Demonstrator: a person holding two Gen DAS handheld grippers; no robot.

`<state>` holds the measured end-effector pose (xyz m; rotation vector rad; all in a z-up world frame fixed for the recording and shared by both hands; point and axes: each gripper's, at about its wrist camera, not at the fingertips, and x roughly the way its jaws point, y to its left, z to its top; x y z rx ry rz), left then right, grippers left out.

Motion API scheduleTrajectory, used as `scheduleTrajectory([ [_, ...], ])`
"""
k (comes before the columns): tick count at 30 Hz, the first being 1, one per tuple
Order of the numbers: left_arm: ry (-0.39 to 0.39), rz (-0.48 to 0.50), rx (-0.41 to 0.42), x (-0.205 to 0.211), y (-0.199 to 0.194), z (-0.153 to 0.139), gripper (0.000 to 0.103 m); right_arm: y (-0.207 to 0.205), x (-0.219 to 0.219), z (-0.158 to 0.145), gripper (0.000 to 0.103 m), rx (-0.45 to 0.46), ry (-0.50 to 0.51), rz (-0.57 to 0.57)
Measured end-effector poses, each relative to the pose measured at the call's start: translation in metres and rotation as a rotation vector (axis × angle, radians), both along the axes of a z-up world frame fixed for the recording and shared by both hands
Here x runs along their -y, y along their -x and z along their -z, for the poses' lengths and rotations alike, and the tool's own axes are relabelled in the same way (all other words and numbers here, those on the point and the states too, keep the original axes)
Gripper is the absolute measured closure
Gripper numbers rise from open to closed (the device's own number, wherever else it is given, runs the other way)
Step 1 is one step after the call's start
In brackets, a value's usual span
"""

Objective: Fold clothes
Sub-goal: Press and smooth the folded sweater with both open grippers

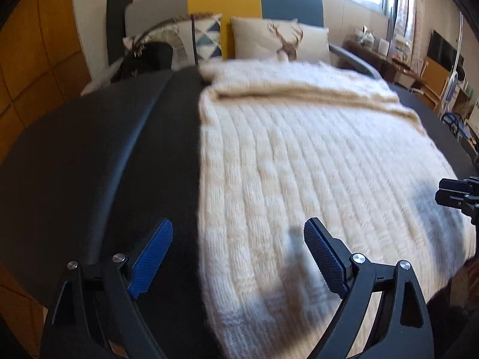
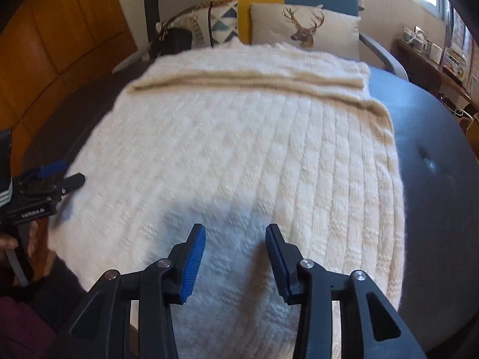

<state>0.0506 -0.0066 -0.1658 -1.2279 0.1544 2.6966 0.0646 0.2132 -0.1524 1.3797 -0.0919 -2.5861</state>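
Note:
A cream cable-knit sweater [image 1: 299, 155] [image 2: 239, 149] lies spread flat on a dark grey table [image 1: 104, 149] [image 2: 434, 194], with a folded band across its far end. My left gripper [image 1: 238, 230] hovers over the sweater's left edge, jaws wide open and nothing between them. Over the sweater's near middle, my right gripper [image 2: 236, 234] stands partly open, its blue pads clear of the knit. Each gripper shows at the edge of the other's view: the right gripper [image 1: 458, 194] and the left gripper [image 2: 57, 170], held by a hand.
Behind the table stands a grey, yellow and teal sofa [image 1: 224, 0] with a deer cushion [image 2: 305, 27], a patterned cushion [image 1: 206, 34] and a black bag [image 1: 149, 56]. Wooden panels [image 2: 74, 30] line the left. A cluttered side table [image 1: 386, 51] stands at the right under a window.

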Motion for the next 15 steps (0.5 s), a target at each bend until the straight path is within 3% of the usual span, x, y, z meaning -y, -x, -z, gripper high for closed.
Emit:
scheduleTrajectory([
  [5, -0.022, 0.051, -0.054, -0.026, 0.035, -0.022, 0.011, 0.041, 0.043, -0.013, 0.060, -0.063, -0.063, -0.064],
  [8, -0.017, 0.064, -0.015, -0.036, 0.067, -0.011, 0.011, 0.077, 0.056, 0.003, 0.060, -0.038, -0.089, -0.064],
  [11, 0.082, 0.045, 0.079, -0.041, 0.091, 0.024, 0.008, 0.086, 0.054, 0.022, 0.060, -0.026, -0.118, -0.060],
  [13, 0.031, 0.027, 0.067, -0.030, 0.089, 0.027, 0.007, 0.085, 0.050, 0.030, 0.060, -0.035, -0.111, -0.072],
  [15, 0.045, 0.018, 0.061, -0.025, 0.084, 0.023, 0.007, 0.082, 0.043, 0.028, 0.060, -0.011, -0.082, -0.064],
])
